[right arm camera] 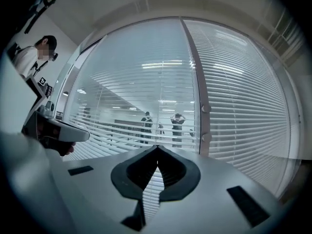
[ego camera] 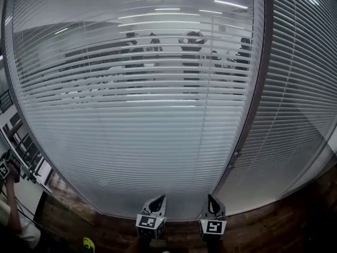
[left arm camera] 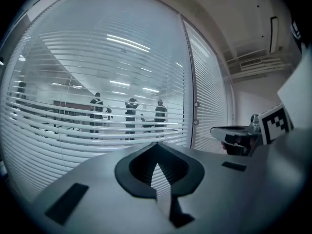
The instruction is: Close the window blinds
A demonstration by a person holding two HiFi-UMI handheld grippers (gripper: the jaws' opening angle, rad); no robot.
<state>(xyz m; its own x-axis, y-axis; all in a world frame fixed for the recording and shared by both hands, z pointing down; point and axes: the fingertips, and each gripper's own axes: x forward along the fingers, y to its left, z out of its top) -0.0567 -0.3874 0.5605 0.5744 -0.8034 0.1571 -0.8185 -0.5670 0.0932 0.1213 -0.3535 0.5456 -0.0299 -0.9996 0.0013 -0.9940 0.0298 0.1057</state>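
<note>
Window blinds [ego camera: 131, 115]: straight ahead of and above both grippers, slats horizontal. A middle band is tilted open, so people show beyond the glass.
Left gripper [ego camera: 159, 199] and right gripper [ego camera: 210, 198]: tips pressed together, nothing between, both short of the blinds.
Upright frame post [ego camera: 250, 115] carries 2 knobs, one being the upper knob [right arm camera: 205, 108], up-right of the right gripper; probably that arm's reach.
Brick sill [ego camera: 274, 228] below. Office room.
</note>
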